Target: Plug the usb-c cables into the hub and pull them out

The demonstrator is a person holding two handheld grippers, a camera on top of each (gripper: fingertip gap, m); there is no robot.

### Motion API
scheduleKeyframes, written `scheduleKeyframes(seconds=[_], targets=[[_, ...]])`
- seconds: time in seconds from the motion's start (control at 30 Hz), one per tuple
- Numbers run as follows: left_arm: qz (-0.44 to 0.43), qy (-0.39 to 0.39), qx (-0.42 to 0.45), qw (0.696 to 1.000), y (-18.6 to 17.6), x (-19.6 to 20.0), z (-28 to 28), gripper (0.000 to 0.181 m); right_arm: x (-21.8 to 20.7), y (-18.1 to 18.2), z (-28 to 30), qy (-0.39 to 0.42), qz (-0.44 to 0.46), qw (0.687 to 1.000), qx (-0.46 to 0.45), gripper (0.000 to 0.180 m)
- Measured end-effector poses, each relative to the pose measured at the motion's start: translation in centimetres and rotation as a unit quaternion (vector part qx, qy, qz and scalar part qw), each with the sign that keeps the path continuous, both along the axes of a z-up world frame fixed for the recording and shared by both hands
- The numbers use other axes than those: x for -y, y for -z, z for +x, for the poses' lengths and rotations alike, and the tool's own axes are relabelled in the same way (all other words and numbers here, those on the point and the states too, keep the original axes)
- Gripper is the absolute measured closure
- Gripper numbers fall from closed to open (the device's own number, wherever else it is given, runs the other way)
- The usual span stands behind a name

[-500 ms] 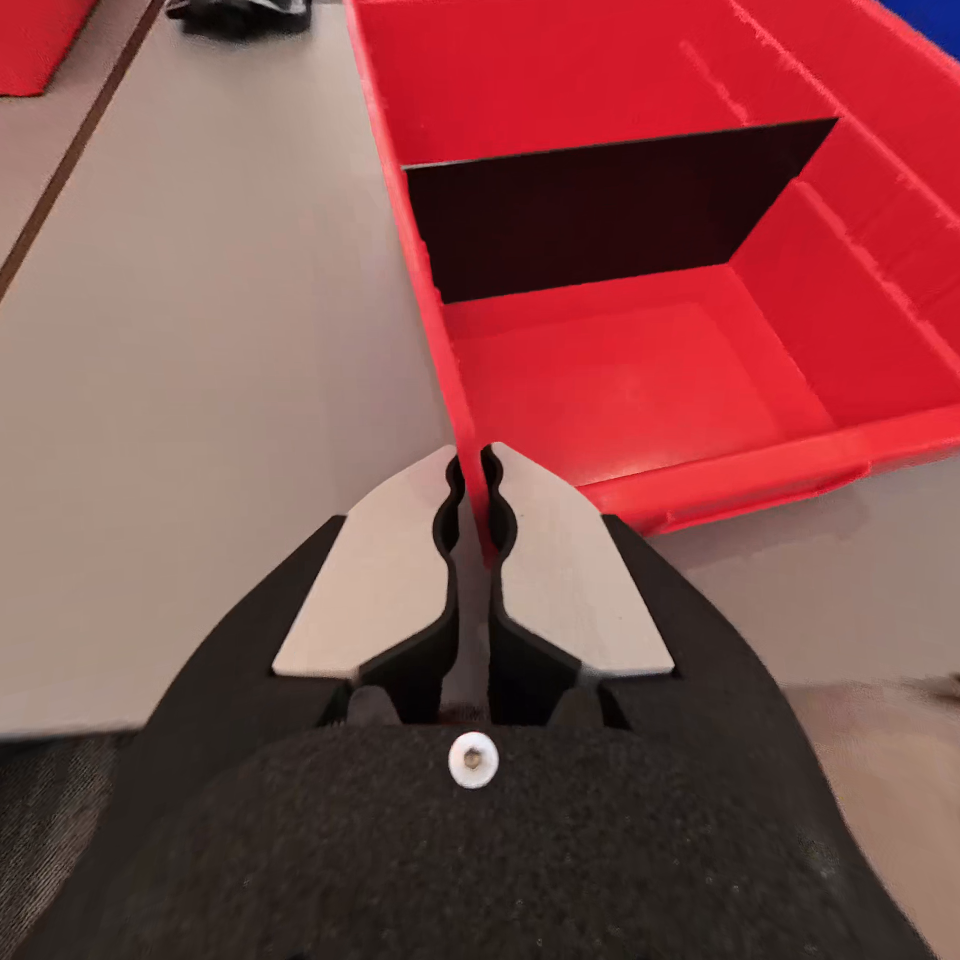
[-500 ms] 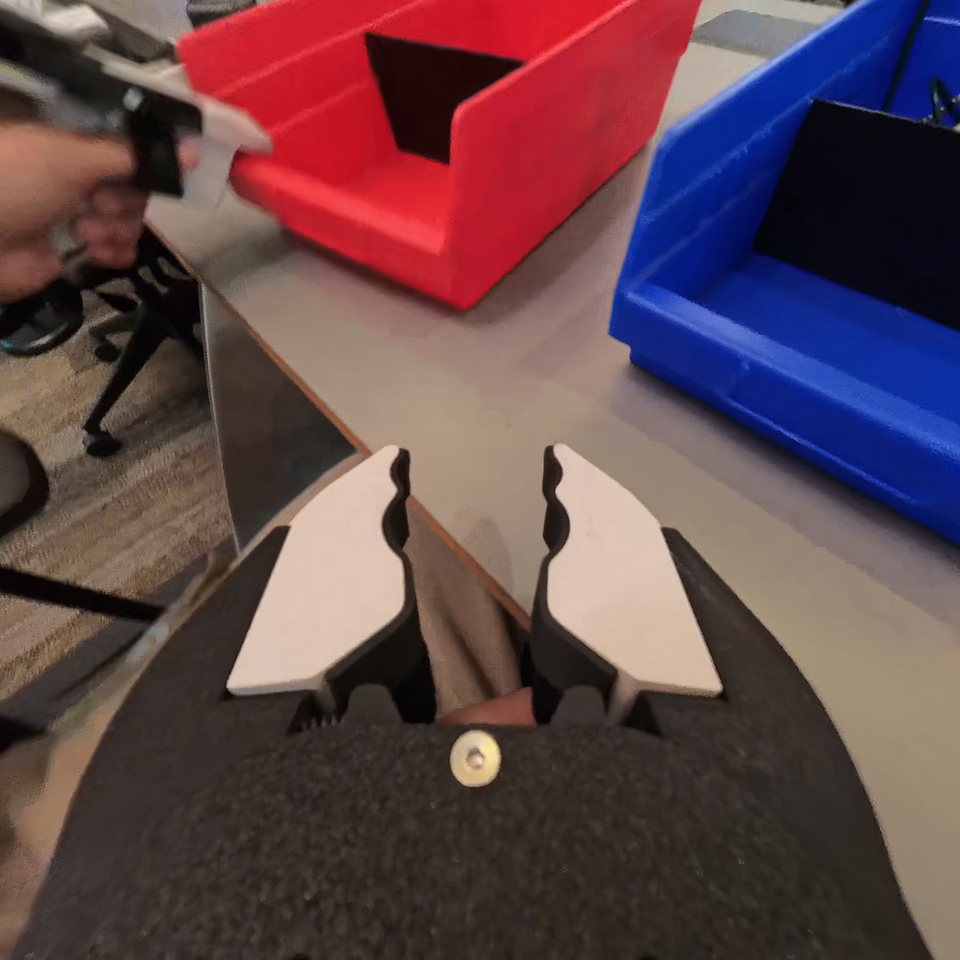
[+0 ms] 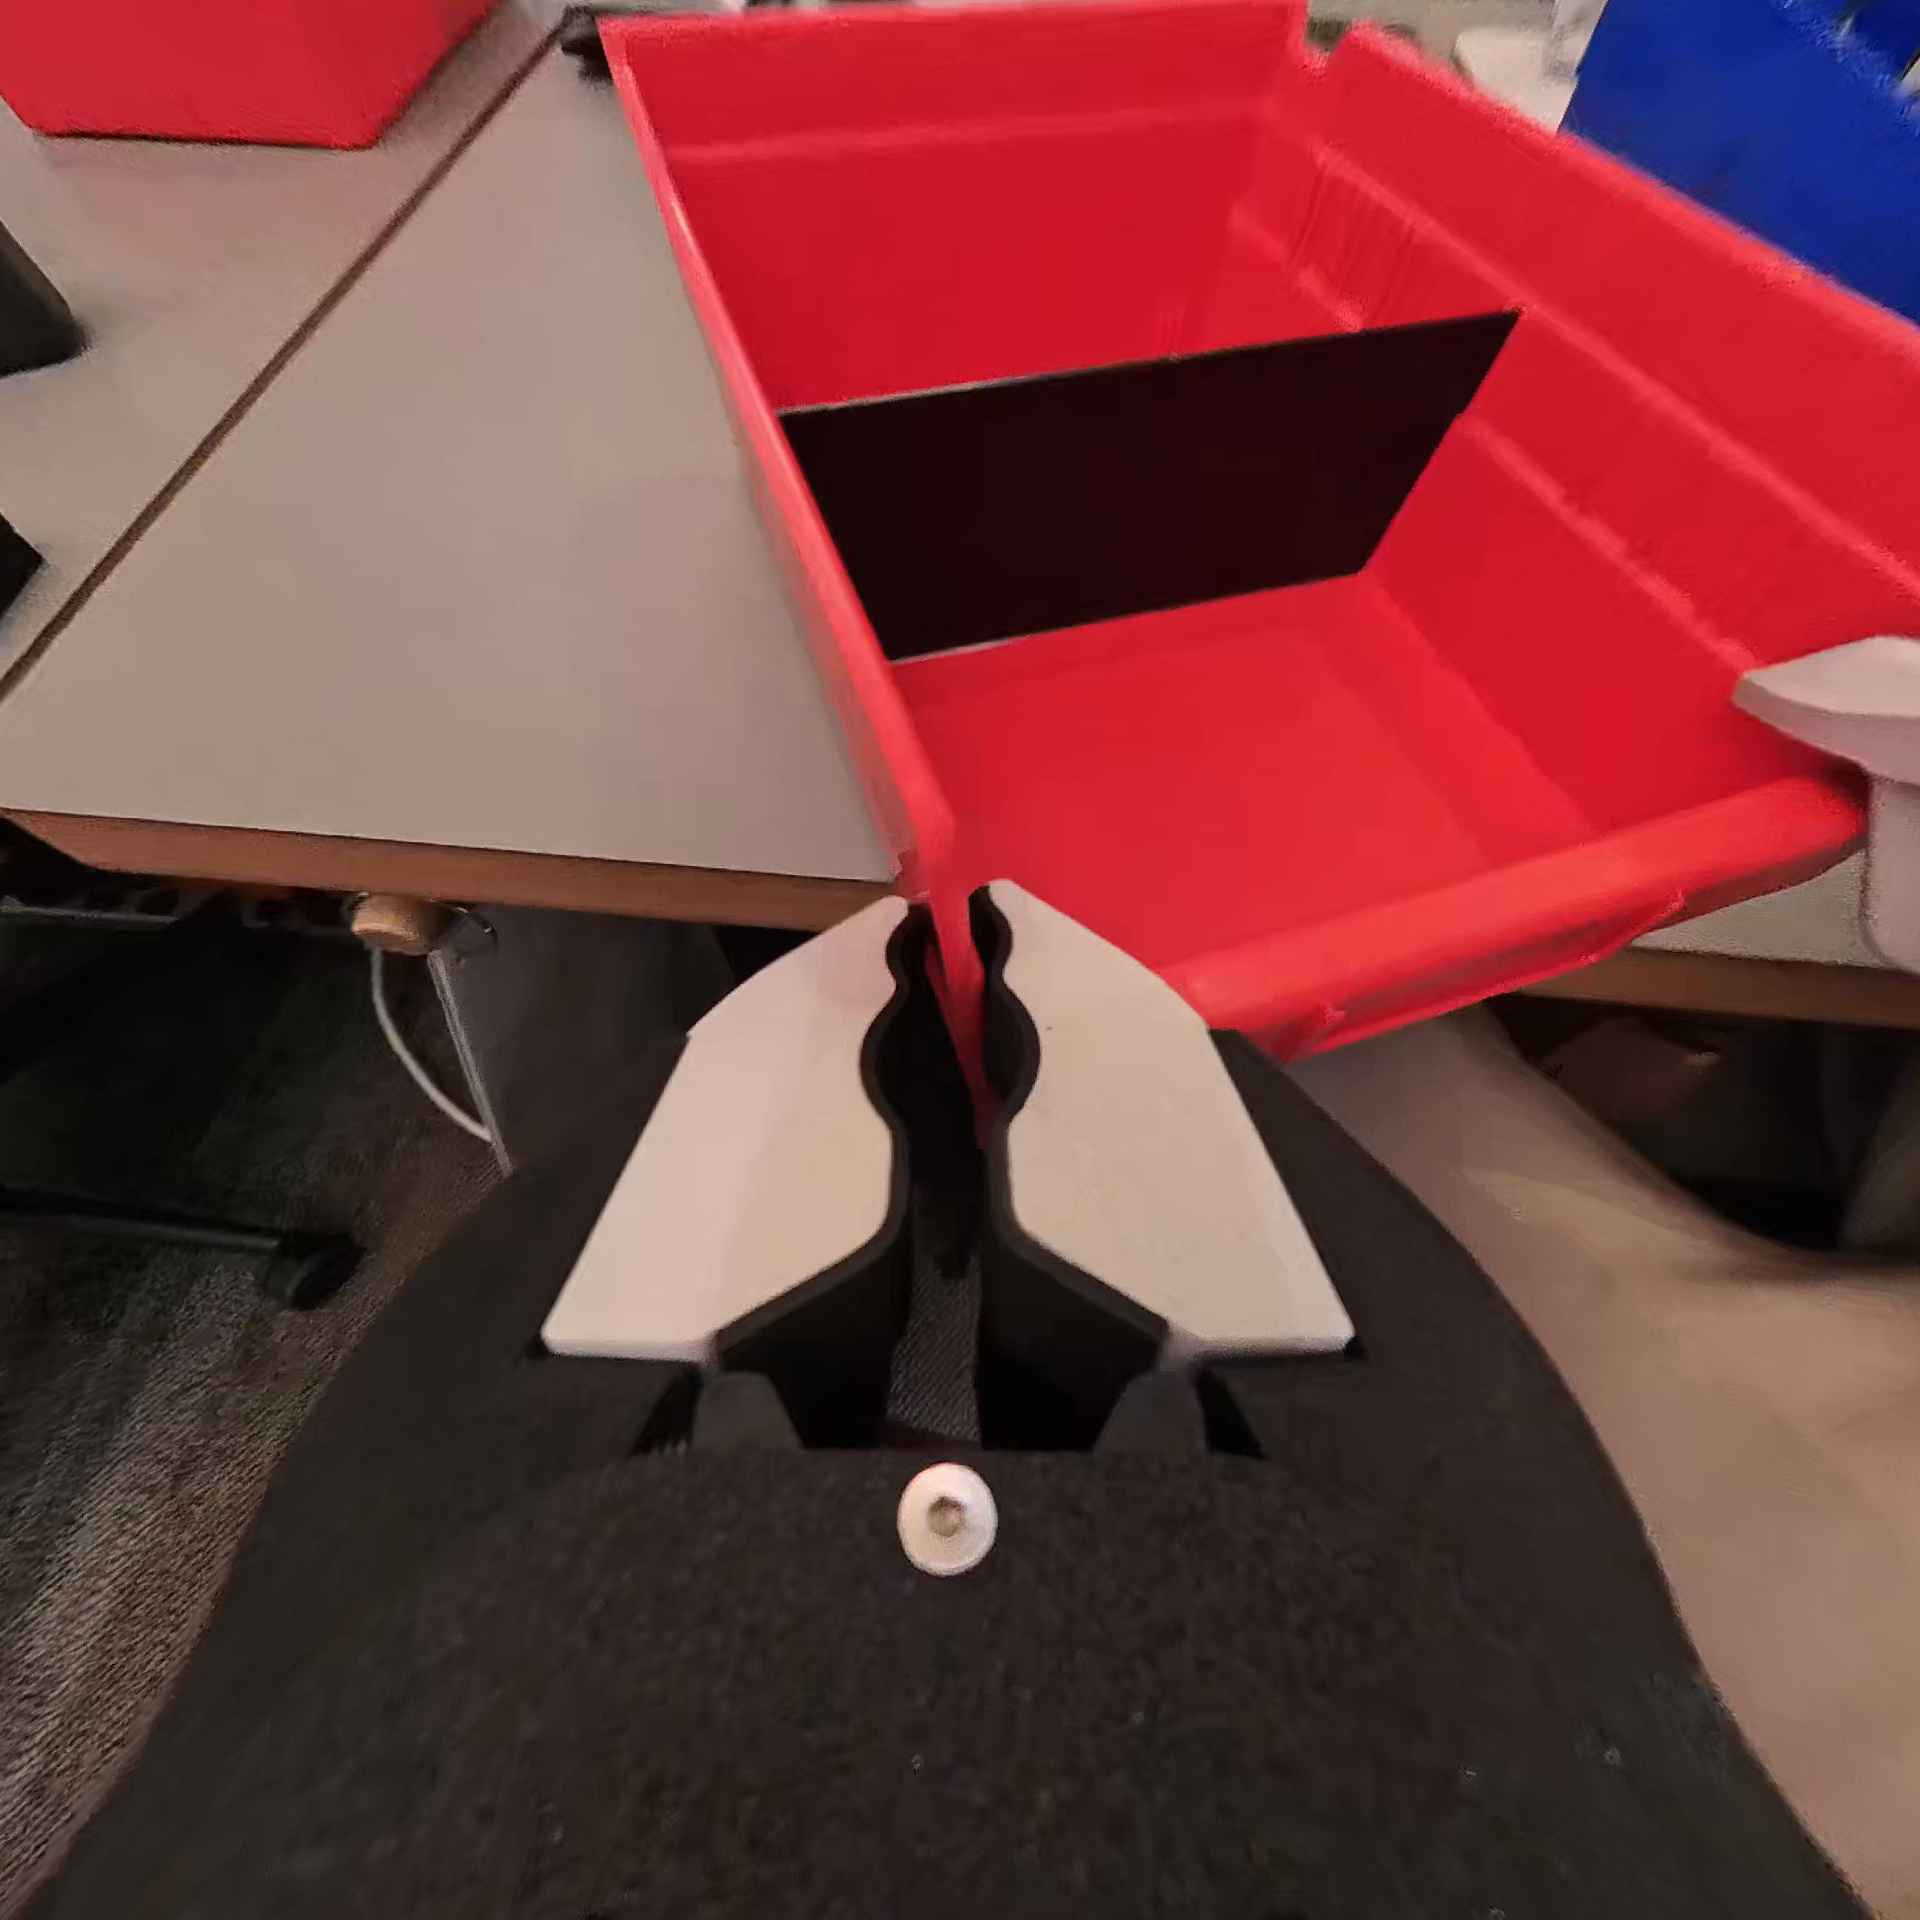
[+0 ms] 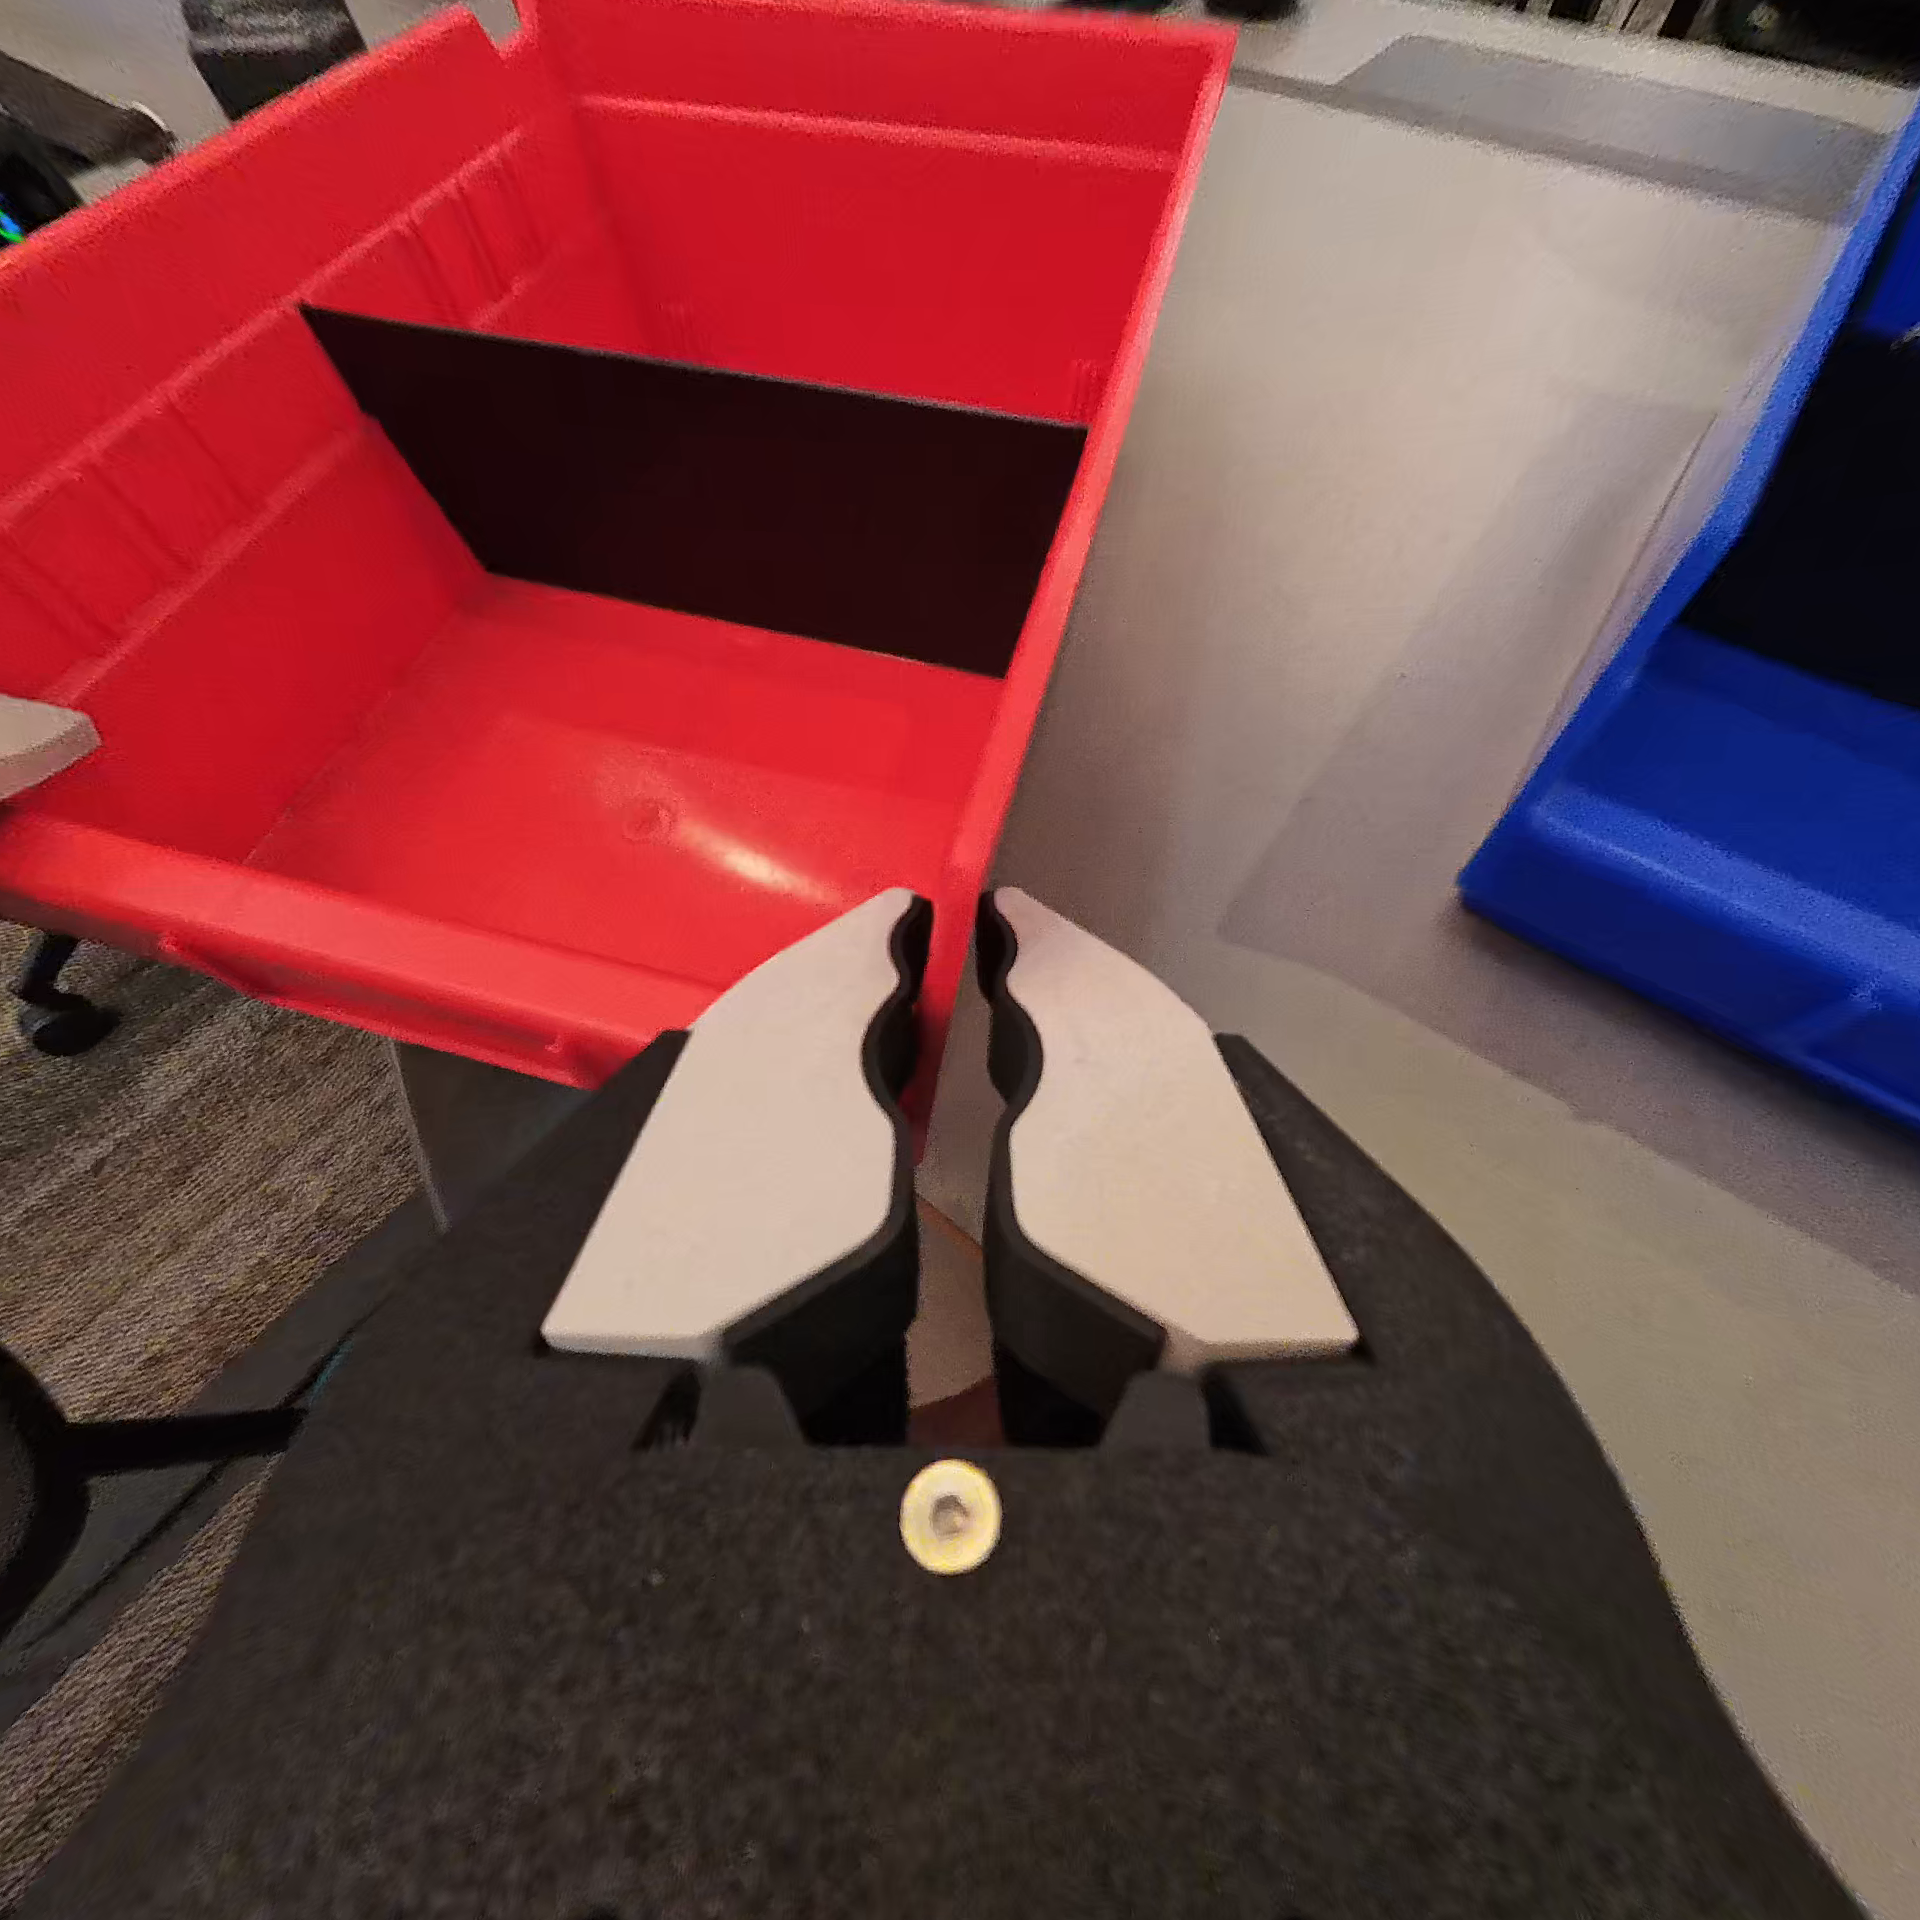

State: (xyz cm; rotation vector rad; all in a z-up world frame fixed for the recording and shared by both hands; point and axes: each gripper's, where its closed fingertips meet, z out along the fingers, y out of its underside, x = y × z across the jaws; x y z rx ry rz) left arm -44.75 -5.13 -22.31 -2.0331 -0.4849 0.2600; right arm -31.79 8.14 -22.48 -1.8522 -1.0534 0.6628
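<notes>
Red bin (image 3: 1299,790) overhanging table (image 3: 416,623) edge, long axis running away, near corners pinched: left gripper (image 3: 948,914) clamped on left wall, right gripper (image 4: 954,914) nearly closed around right wall; cables, hub unseen.

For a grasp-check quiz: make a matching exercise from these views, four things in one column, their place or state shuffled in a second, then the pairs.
Things:
1. left gripper
2. right gripper
3. black divider
4. blue bin

Place or state:
A. stands across the inside of the red bin
B. on the table, apart from the red bin, to its right in the right wrist view
C. clamped on the red bin's near left corner wall
D. closed around the red bin's near right corner wall

Pairs: 1-C, 2-D, 3-A, 4-B
</notes>
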Motion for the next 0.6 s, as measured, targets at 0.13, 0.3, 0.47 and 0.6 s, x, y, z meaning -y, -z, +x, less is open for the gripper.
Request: scheduleKeyframes(seconds=[0.13,0.3,0.47,0.6], targets=[[0.048,0.005,-0.058,0.997,-5.1,-0.8,1.2,0.174,-1.2,-5.1,1.3,0.009,0.043,0.998,-0.053,0.175],[0.116,0.062,-0.145,0.981,-13.9,-7.0,4.8,0.174,-6.0,-14.6,6.3,0.071,0.131,0.983,-0.109,0.175],[0.191,0.164,-0.122,0.960,-19.6,-18.3,13.3,0.175,-13.1,-21.6,17.4,0.181,0.213,0.952,-0.124,0.174],[0.187,0.238,-0.123,0.945,-19.6,-27.2,23.8,0.174,-20.1,-21.5,28.6,0.258,0.205,0.941,-0.072,0.176]])
